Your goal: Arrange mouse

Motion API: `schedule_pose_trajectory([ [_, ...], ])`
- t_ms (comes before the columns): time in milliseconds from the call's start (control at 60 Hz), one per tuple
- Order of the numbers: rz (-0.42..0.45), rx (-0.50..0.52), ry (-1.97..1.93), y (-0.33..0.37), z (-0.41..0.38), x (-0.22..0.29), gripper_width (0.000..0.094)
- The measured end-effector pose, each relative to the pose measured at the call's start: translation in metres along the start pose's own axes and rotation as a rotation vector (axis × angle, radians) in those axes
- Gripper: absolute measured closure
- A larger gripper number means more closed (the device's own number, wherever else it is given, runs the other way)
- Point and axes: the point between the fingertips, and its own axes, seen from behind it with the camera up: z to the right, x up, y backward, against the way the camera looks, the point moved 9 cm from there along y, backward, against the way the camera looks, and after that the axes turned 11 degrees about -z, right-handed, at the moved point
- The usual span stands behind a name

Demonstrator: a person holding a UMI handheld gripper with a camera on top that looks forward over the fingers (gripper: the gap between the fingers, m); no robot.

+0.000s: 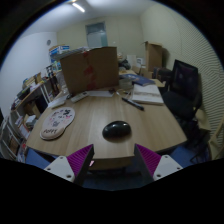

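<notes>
The gripper [114, 160] hangs with its fingers spread wide and holding nothing, short of the wooden table [85, 120], where the black mouse [116, 129] rests near the front edge just beyond them, with a cardboard box [89, 69] farther back.

Gripper-mounted camera looks down across the table [90, 115] from nearby.
</notes>
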Motion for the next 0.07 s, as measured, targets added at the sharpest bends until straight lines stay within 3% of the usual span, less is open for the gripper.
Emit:
schedule_pose_trajectory([
  [67, -0.016, 0.009, -0.021, -0.052, -0.023, -0.018, 0.0102],
])
